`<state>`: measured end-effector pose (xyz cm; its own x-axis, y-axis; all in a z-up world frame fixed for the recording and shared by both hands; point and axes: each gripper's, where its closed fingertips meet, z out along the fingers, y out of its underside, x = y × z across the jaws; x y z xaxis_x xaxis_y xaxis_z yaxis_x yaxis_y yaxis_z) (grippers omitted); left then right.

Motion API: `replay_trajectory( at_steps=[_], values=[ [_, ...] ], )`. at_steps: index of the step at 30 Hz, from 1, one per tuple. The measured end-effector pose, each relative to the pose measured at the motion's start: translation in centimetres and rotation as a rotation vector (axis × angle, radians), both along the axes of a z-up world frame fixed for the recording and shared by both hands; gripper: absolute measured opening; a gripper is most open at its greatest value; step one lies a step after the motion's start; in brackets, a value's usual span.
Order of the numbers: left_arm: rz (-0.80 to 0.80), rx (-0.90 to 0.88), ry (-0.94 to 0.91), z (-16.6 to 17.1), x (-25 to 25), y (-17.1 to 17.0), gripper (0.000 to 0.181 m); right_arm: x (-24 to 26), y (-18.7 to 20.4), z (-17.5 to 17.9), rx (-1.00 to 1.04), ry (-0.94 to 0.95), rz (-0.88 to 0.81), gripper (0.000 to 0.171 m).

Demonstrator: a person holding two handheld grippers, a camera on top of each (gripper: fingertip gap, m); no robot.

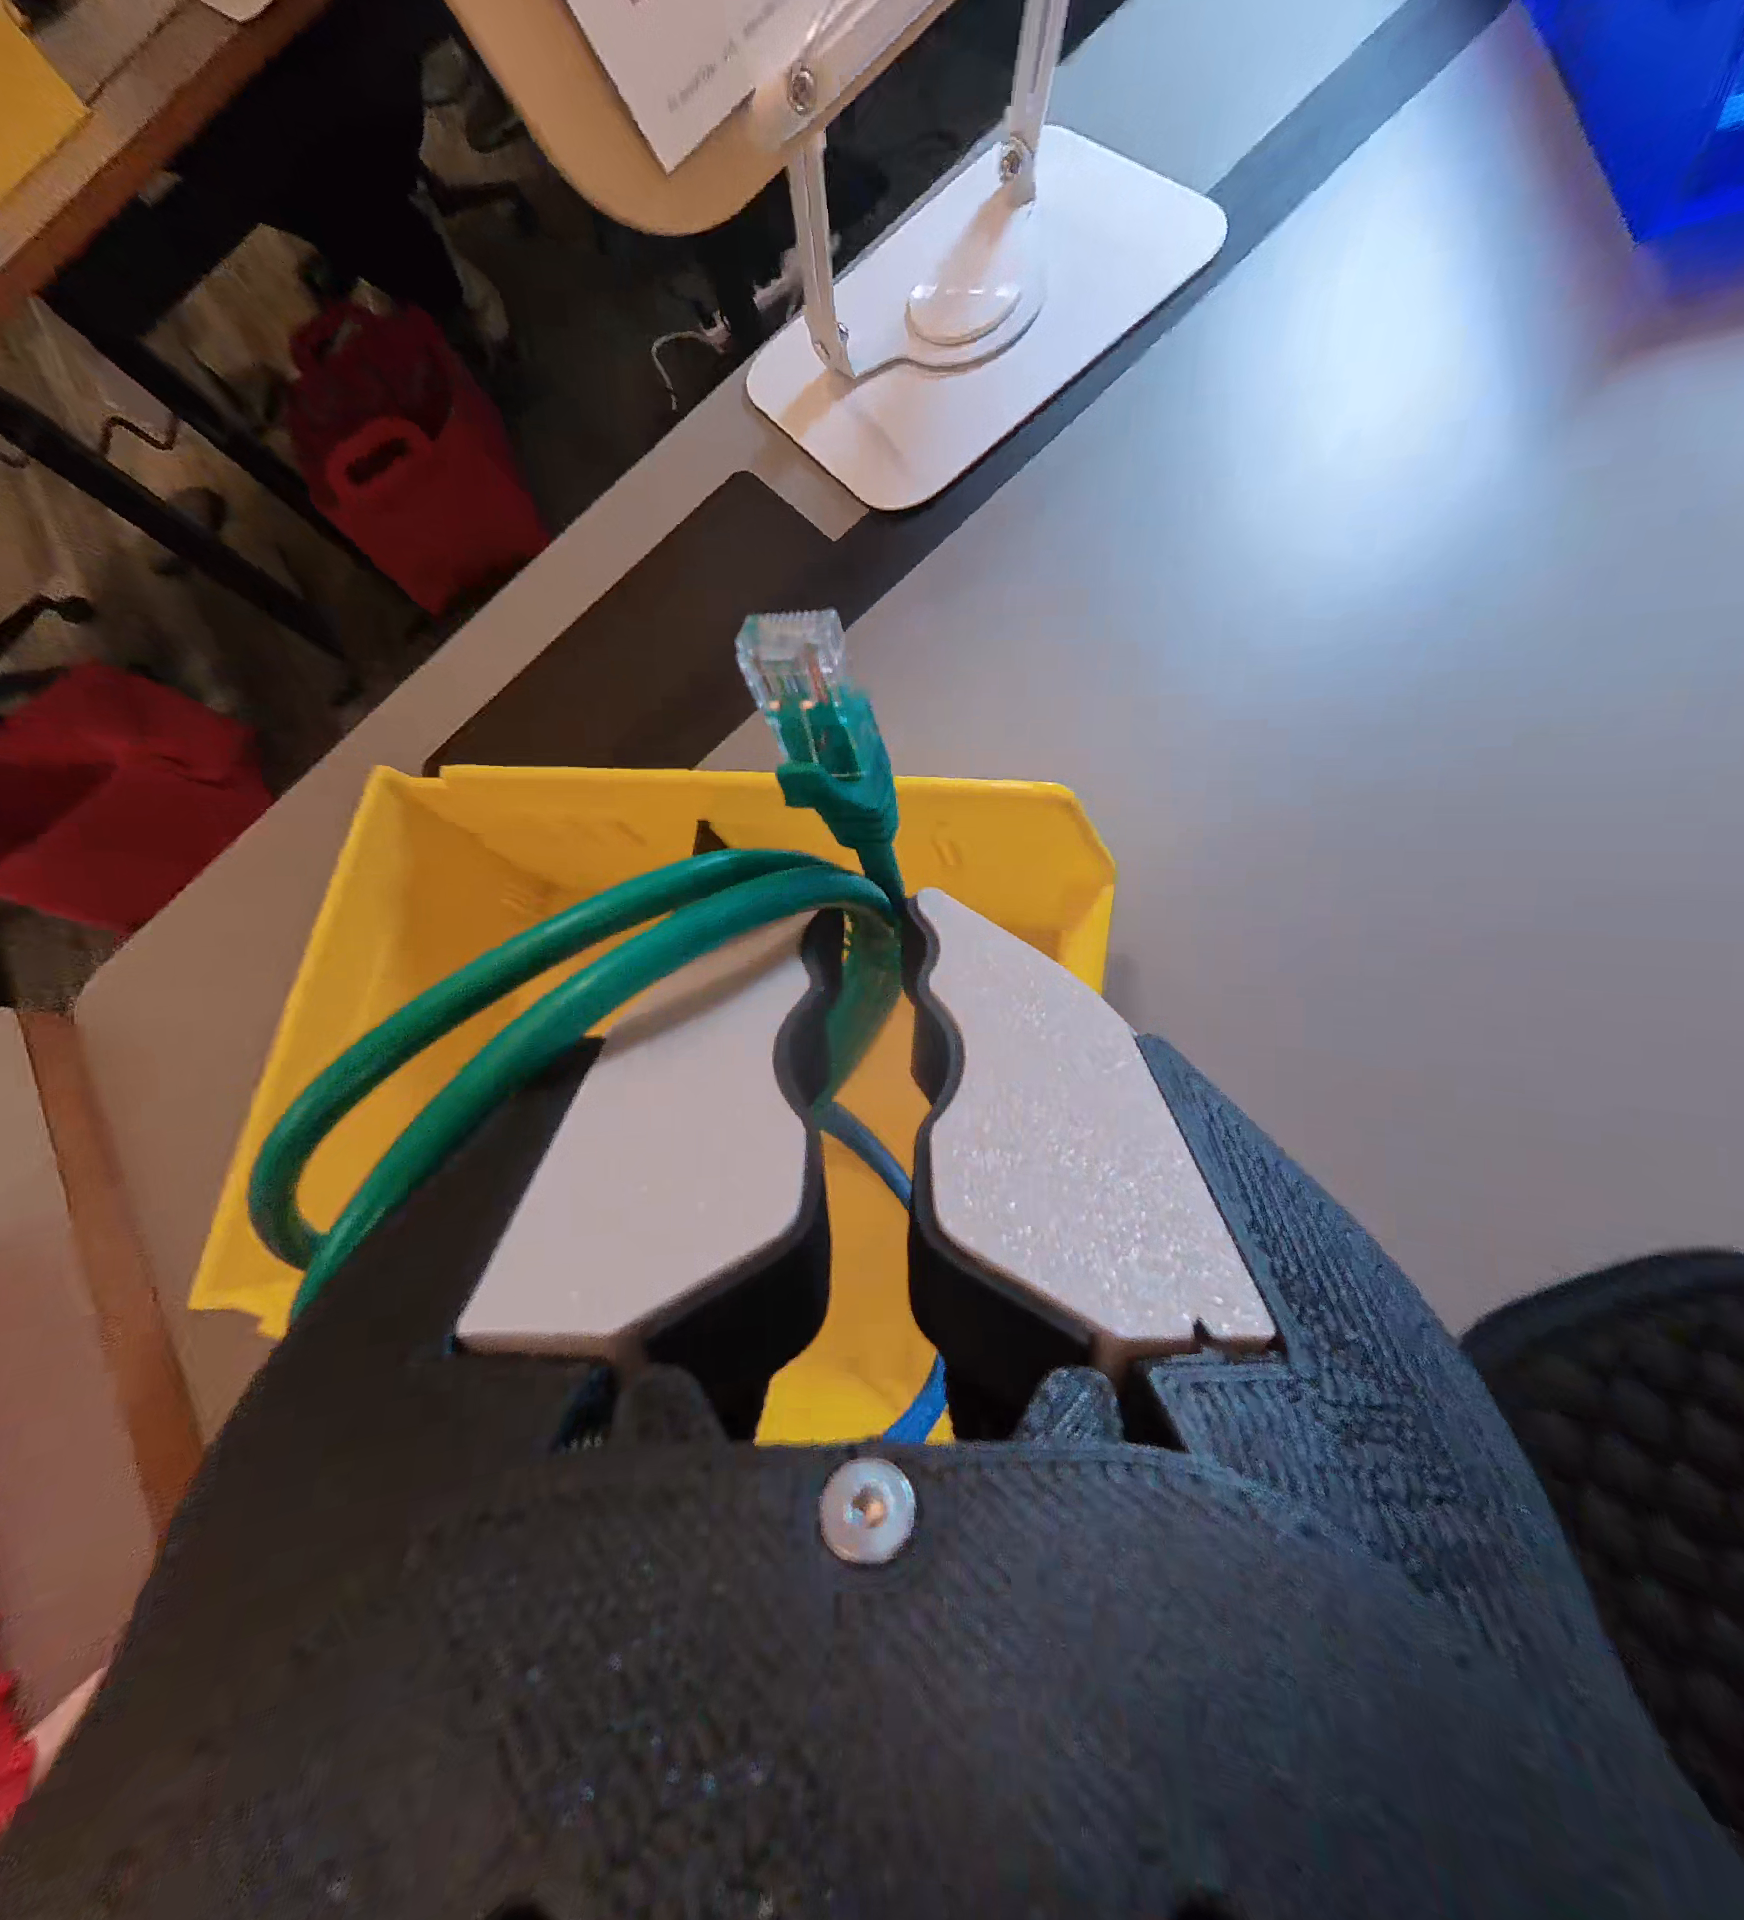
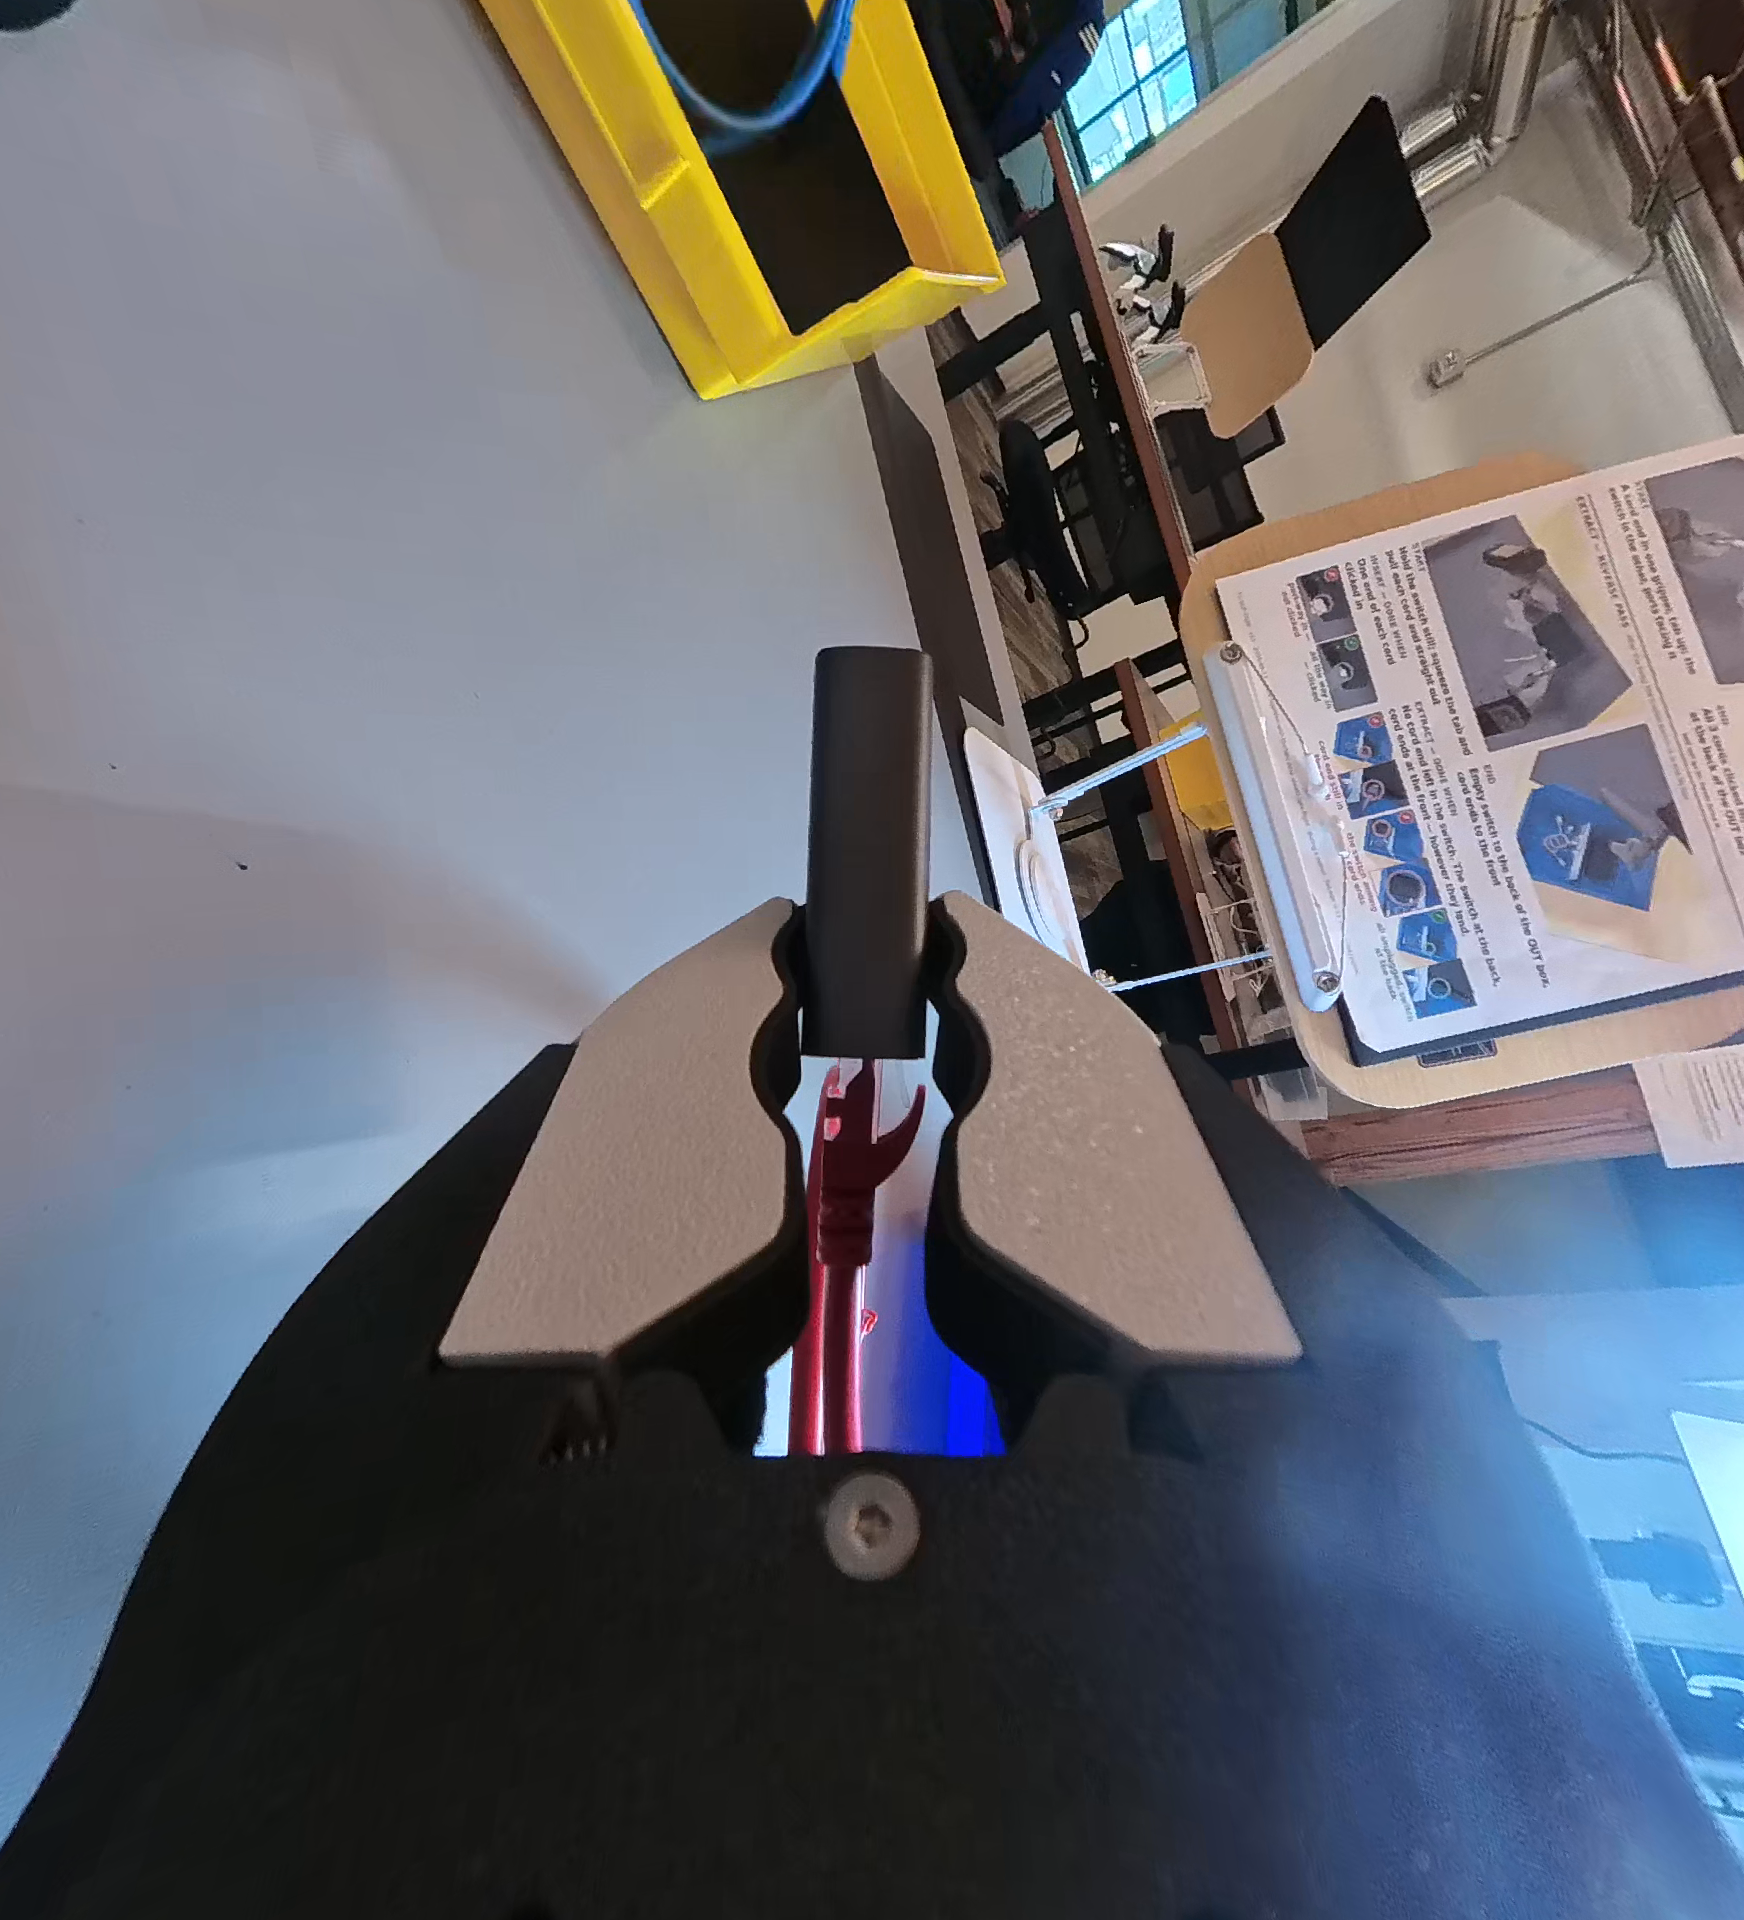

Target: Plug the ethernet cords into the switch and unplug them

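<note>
Switch (image 2: pixel 866 847) sits clamped in the right hand-held gripper (image 2: pixel 863 971), green cord (image 1: pixel 852 821) pinched in the left hand-held gripper (image 1: pixel 873 935) — best aligned squarely, pushed straight.

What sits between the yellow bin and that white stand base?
Left wrist view: only bare grey table lies between the yellow bin and white stand base.

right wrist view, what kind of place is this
Probably an office-like lab or workshop set up for recorded tasks: an instruction sheet propped on a stand, desks and office chairs behind, and a yellow parts bin on the pale table.
</note>
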<state>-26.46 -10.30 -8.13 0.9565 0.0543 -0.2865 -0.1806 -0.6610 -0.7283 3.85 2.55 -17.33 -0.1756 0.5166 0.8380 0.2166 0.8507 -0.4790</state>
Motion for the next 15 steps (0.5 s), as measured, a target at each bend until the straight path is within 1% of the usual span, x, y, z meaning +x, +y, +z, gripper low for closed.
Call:
replay_trajectory(
  at_steps=[3,4,6,7,9,12,14,15],
  values=[
    [-0.058,-0.081,-0.038,1.5,0.9,-1.0,0.011,0.0,0.0,0.0,-0.002,0.001,0.000,0.021],
    [-0.078,-0.070,-0.100,1.9,1.2,-0.8,0.010,0.0,0.1,-0.1,-0.004,-0.002,-0.001,0.021],
    [-0.184,-0.056,-0.370,2.2,3.1,-0.4,0.011,-0.1,0.1,-0.2,-0.006,-0.008,0.000,0.021],
    [-0.235,-0.019,-0.463,2.9,3.7,-0.1,0.010,-0.1,0.1,-0.3,-0.003,-0.009,-0.001,0.021],
    [-0.285,0.109,-0.557,5.1,3.6,0.5,0.007,0.1,0.1,-0.2,0.004,-0.007,-0.003,0.021],
    [-0.320,0.303,-0.628,8.0,2.8,1.1,0.006,0.0,0.3,-0.1,-0.010,-0.006,-0.004,0.021],
    [-0.325,0.350,-0.635,8.5,2.6,1.2,0.006,0.0,0.4,-0.4,-0.010,-0.013,-0.006,0.021],
    [-0.324,0.340,-0.623,8.3,2.6,1.3,0.006,0.0,0.5,-0.5,-0.008,-0.017,-0.007,0.021]
  ],
)
